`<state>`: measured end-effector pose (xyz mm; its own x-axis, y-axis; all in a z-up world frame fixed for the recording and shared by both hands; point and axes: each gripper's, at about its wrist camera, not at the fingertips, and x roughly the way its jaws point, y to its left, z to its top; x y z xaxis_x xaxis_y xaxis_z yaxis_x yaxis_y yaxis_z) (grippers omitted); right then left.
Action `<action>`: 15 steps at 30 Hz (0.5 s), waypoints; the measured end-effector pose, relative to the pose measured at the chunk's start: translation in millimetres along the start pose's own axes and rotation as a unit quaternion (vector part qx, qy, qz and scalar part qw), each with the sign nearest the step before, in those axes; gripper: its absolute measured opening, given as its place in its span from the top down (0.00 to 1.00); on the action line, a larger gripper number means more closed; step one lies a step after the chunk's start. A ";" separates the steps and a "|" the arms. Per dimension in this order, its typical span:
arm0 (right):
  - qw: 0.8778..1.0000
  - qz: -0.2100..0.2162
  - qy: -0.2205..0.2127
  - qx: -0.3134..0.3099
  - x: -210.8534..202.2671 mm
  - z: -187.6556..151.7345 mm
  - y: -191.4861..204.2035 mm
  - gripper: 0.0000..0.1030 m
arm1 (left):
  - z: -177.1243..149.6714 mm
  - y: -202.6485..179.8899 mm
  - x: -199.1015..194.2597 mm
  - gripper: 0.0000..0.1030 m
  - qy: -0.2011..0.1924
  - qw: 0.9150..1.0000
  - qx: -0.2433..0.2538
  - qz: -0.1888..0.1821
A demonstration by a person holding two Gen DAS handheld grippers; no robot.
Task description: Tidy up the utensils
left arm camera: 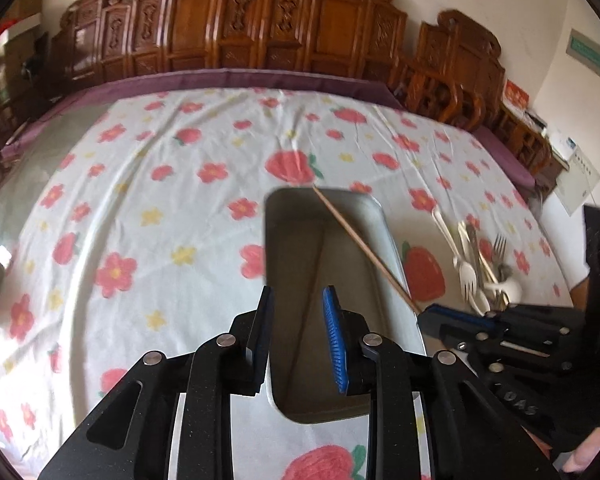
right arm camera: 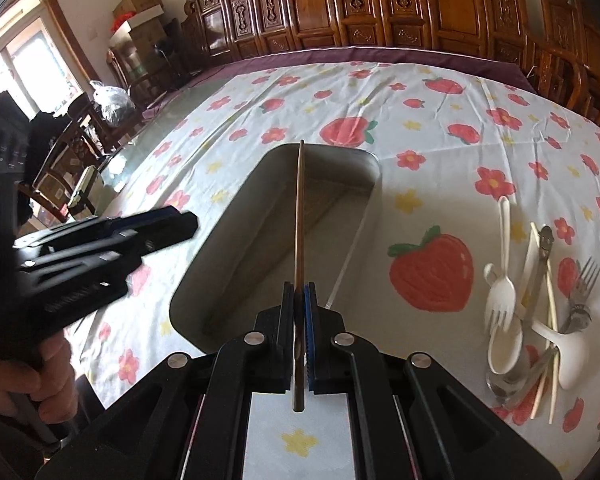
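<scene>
Right claw grips chopstick – seemingly over tray; left claw parted.

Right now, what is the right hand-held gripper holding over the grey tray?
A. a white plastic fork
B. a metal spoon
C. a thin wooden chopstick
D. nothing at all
C: the right hand-held gripper is shut on a thin wooden chopstick that points out over the grey tray, while the white forks and spoons lie in a pile on the tablecloth beside it.
</scene>
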<state>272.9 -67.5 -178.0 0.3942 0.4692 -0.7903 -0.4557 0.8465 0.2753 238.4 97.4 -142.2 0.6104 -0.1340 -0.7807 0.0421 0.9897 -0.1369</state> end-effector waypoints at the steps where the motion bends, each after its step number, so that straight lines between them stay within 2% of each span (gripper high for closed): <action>1: 1.000 0.002 0.002 0.000 2.1 1.7 2.2 0.94 | 1.2 2.1 -3.6 0.77 -0.004 1.000 0.001 0.002; 7: 1.000 -0.010 0.019 0.000 15.6 10.0 15.2 0.94 | 5.9 12.2 -30.8 0.77 -0.019 0.999 0.020 0.027; 15: 0.999 -0.017 0.032 -0.003 30.3 16.3 21.3 0.94 | 5.2 23.7 -52.1 0.77 -0.033 0.999 0.023 0.031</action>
<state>288.2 -31.1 -187.2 0.3571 0.4228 -0.8329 -0.4479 0.8600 0.2445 211.8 128.1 -101.6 0.6629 -0.0702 -0.7454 0.0374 0.9975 -0.0606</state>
